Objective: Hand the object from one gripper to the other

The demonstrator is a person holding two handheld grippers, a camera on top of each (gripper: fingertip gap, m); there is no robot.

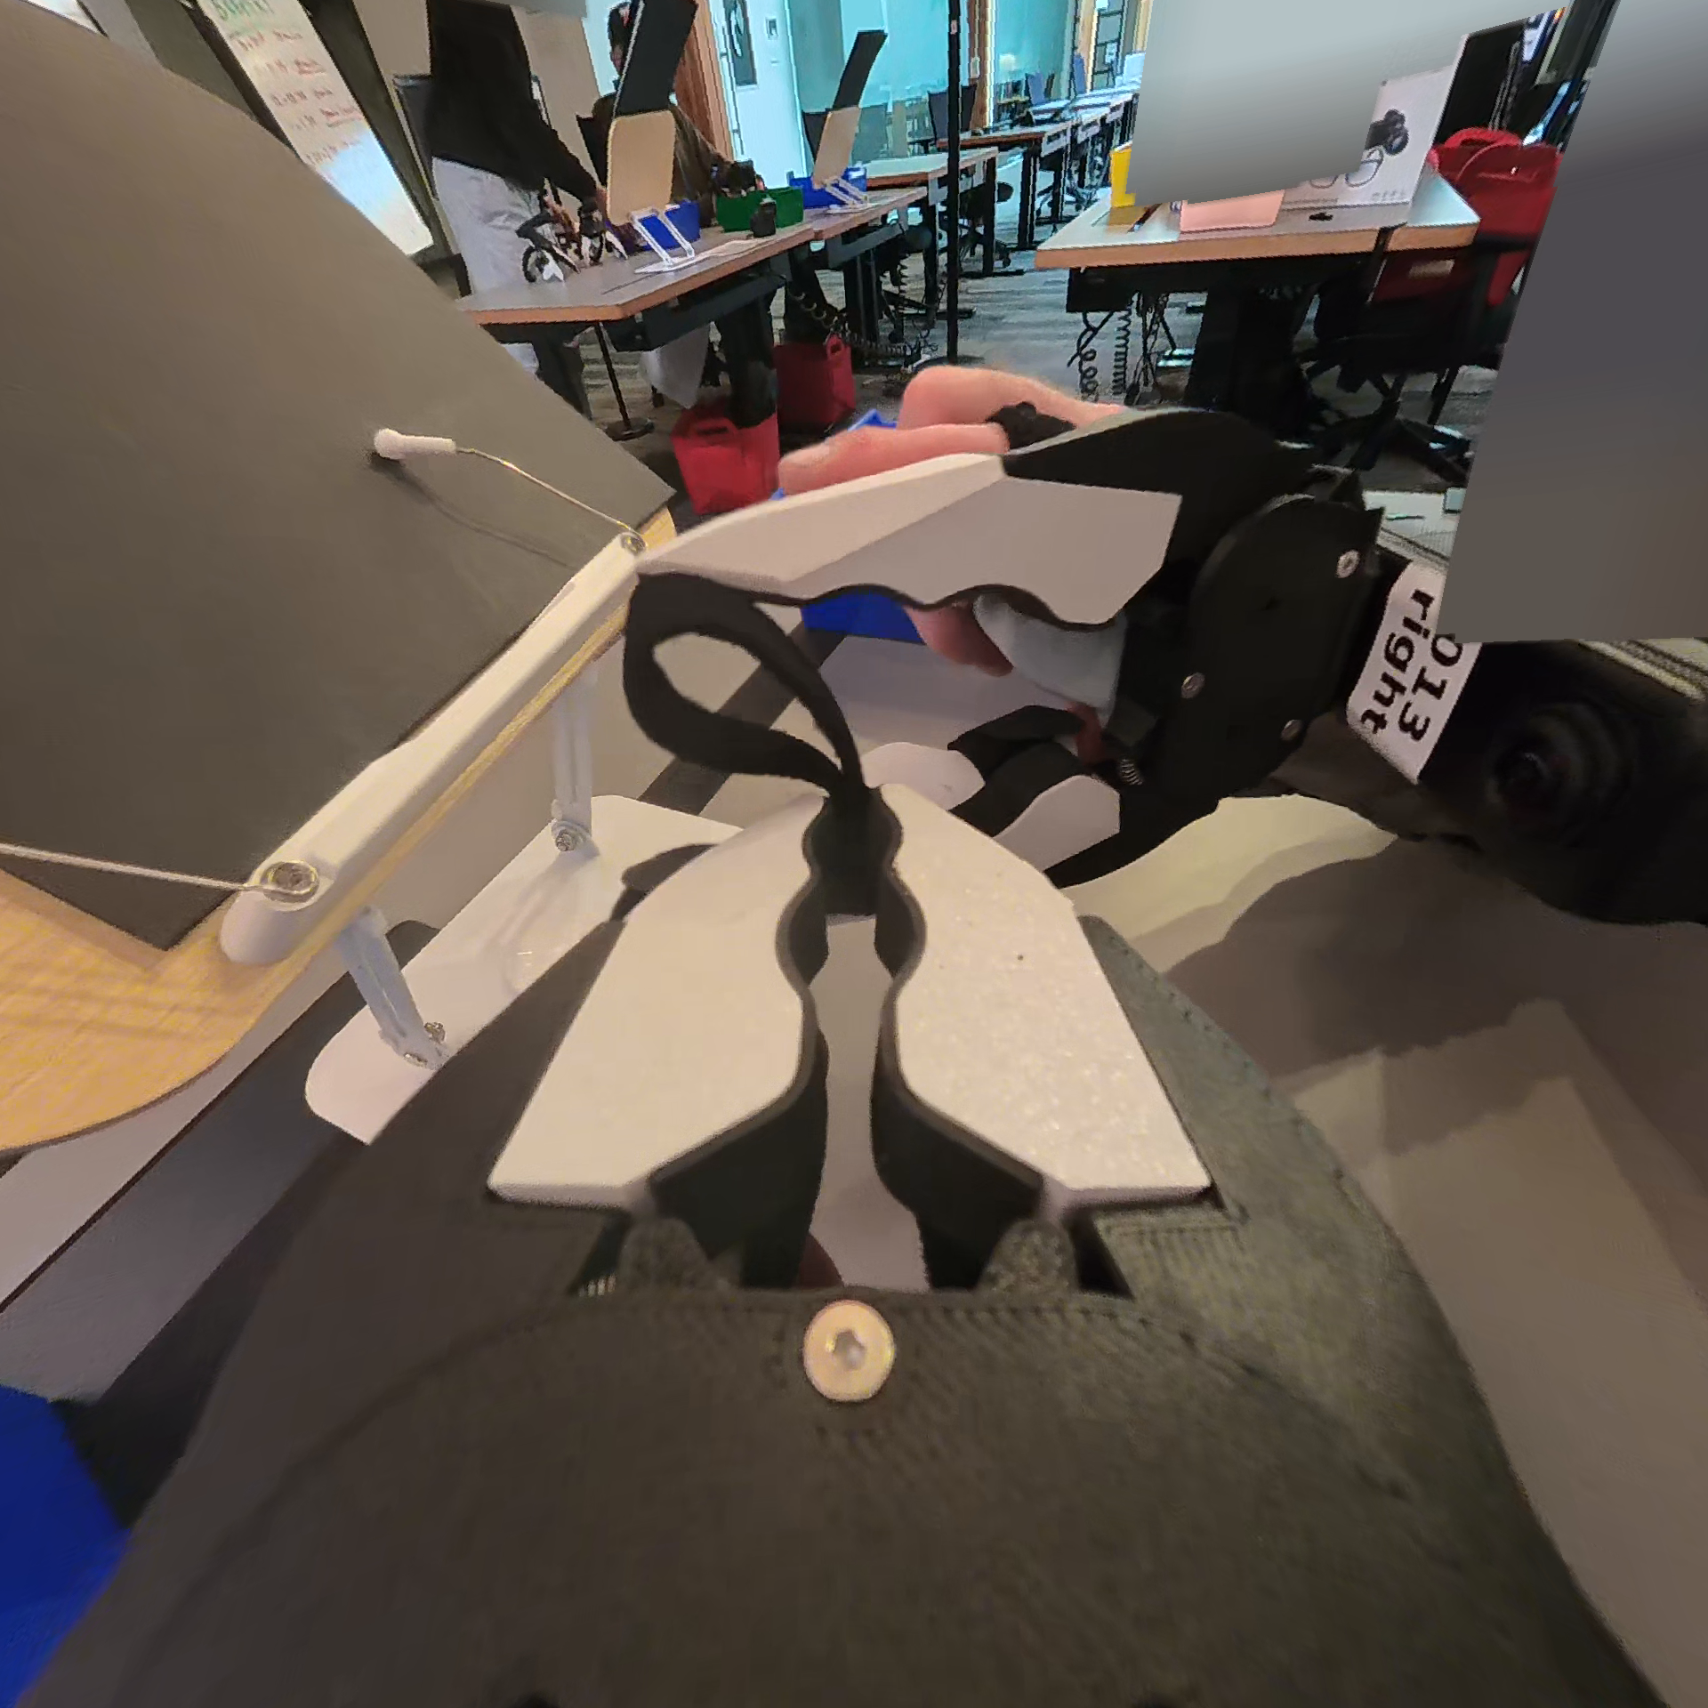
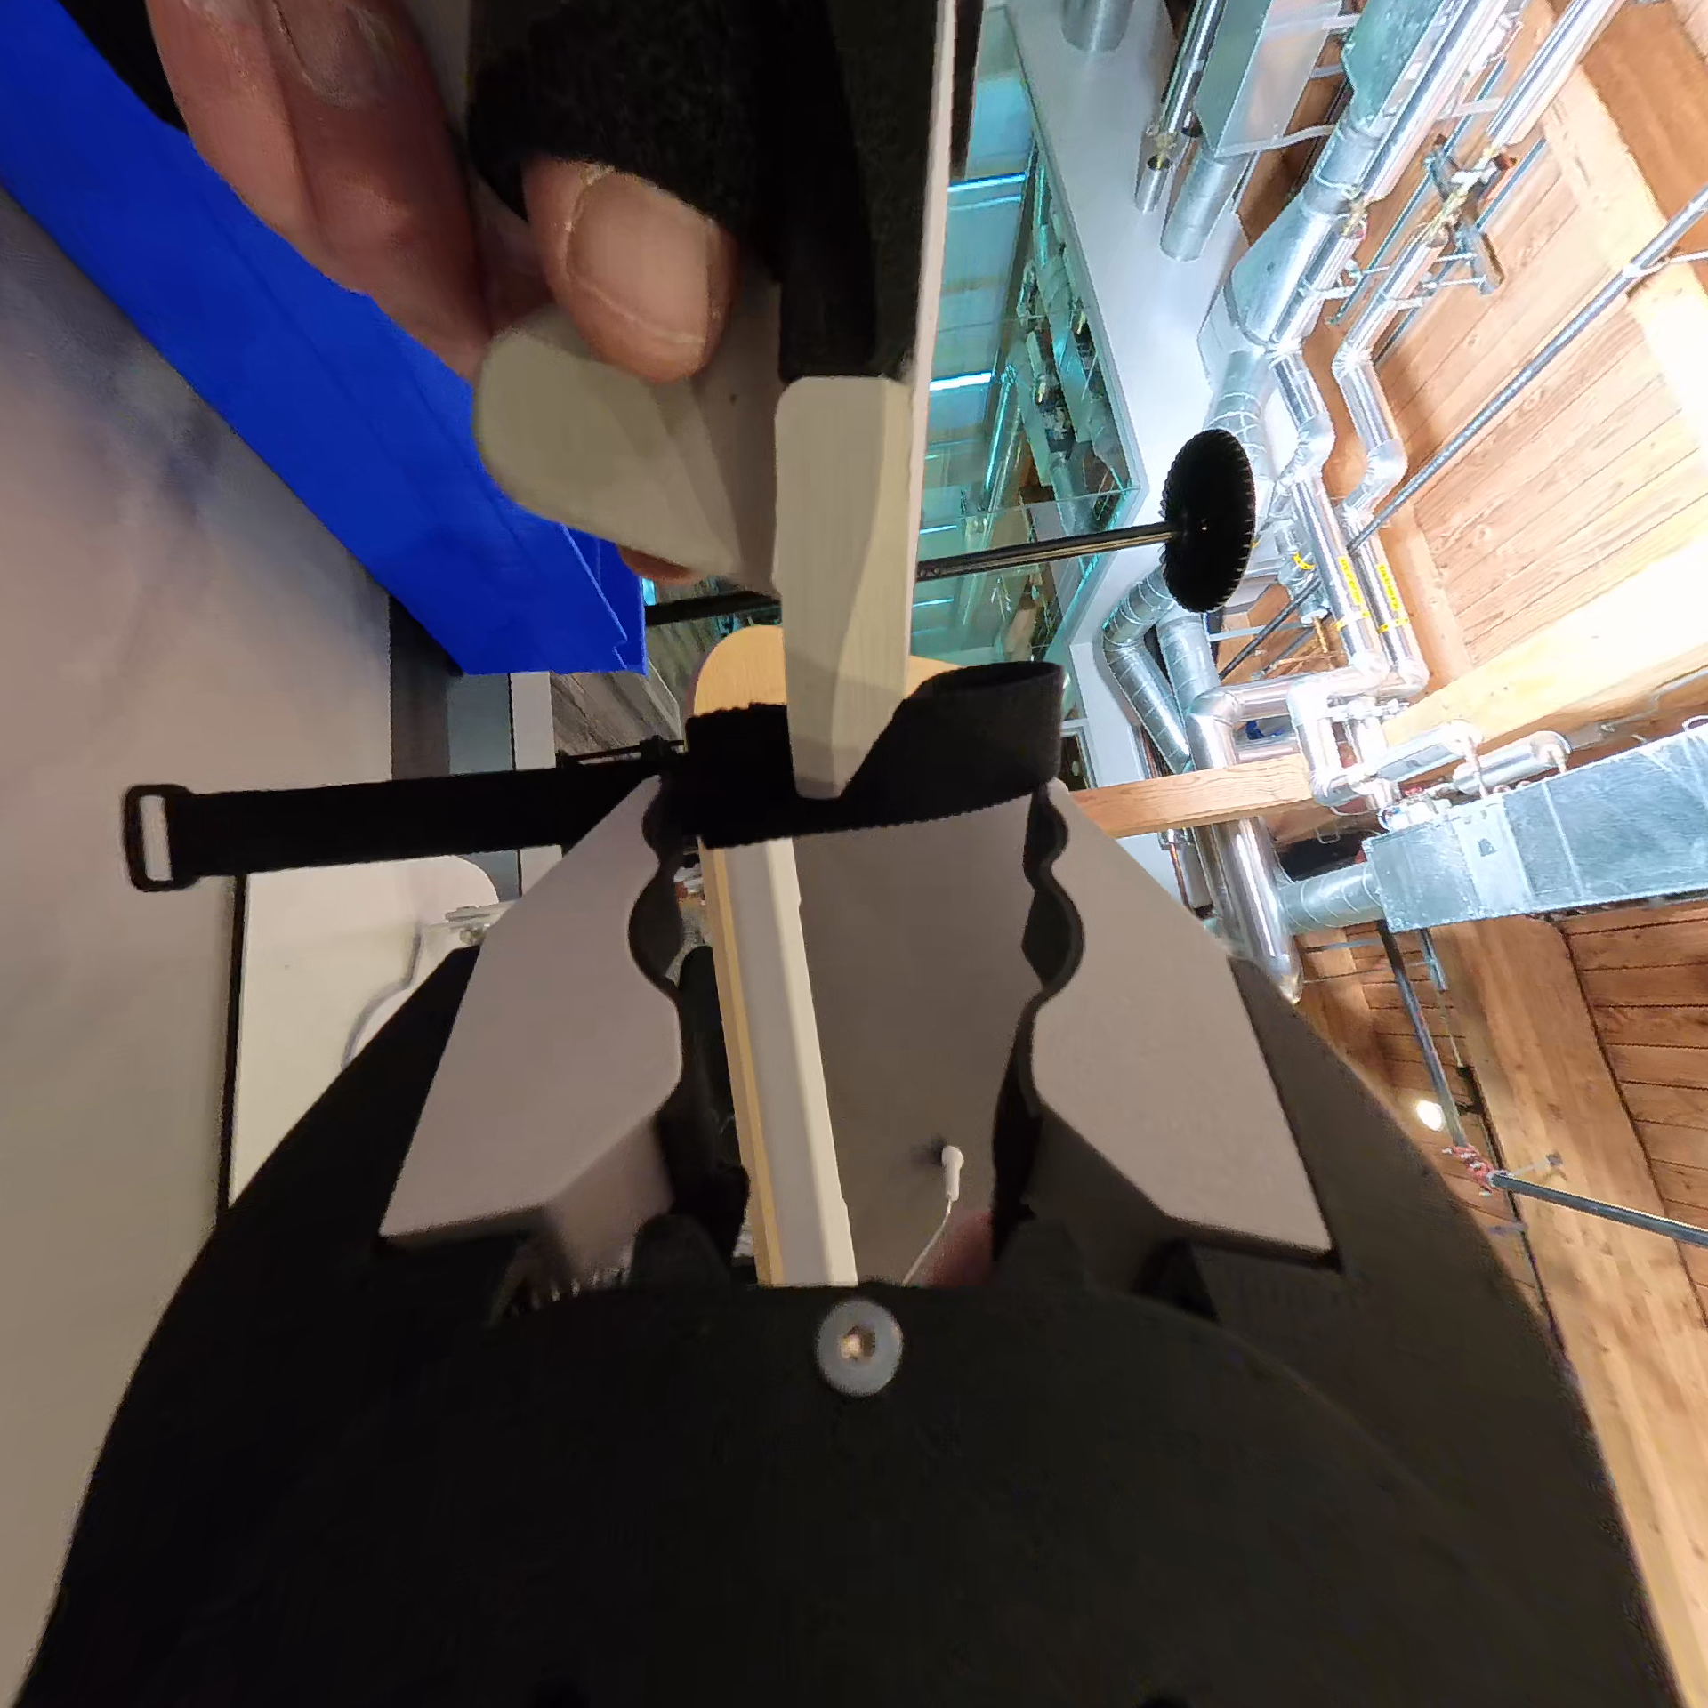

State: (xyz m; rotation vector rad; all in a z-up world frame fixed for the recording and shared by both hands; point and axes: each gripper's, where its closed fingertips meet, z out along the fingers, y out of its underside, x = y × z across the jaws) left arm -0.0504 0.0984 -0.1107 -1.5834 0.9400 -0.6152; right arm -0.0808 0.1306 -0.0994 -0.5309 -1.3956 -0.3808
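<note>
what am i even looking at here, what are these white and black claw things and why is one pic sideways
These are two hand-held grippers, each worked by a person's hand; there is no robot arm. Each carries a camera looking along its own two white fingers, so each picture is one gripper's view.

In the left wrist view, the left gripper is shut on a black strap, which loops up from its fingertips. The right gripper reaches in from the right and touches that loop.

The right wrist view looks sideways because that gripper is rolled over. Its fingers are open, with the strap between their tips, and the left gripper's tip pinches it there.

Below stands a tilted board on a white stand.
</note>
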